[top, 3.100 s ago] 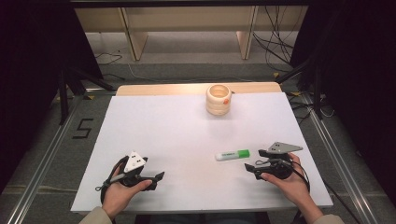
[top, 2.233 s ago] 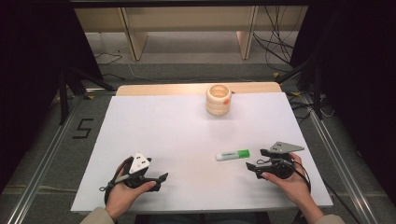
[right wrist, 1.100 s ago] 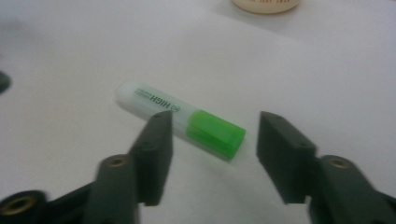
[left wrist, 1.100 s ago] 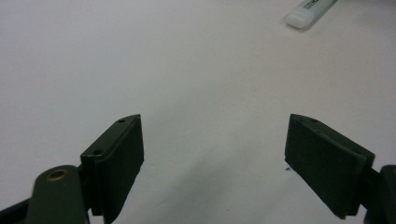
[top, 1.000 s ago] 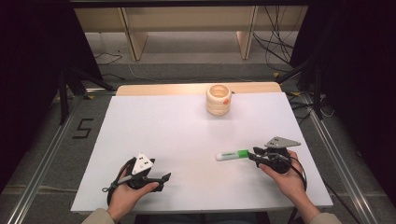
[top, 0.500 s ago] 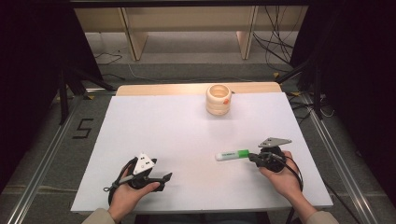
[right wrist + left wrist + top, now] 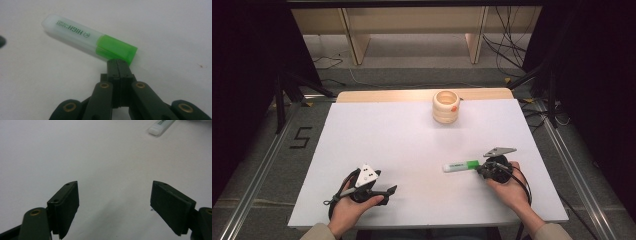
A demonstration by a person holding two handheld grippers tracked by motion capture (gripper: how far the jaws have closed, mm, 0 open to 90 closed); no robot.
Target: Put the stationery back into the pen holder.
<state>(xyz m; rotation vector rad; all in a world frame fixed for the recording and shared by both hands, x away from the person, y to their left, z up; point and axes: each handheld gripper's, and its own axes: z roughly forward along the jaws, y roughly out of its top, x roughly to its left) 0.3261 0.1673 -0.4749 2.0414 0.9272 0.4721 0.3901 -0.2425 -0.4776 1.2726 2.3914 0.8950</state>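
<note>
White table (image 7: 362, 130), grey floor (image 7: 412, 70), wooden shelf legs (image 7: 354, 40), dark surroundings

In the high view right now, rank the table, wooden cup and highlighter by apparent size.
1. table
2. wooden cup
3. highlighter, though it lies nearer the camera, so its gap to the cup is unsure.

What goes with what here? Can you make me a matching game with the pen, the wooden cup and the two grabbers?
Things:
1. highlighter
2. wooden cup
3. left gripper
4. right gripper

States:
A. jaws wide open over bare table
B. stands at the far edge of the table
C. jaws shut, tips at the green cap
D. lies flat, white body, green cap

Pairs: 1-D, 2-B, 3-A, 4-C
</note>
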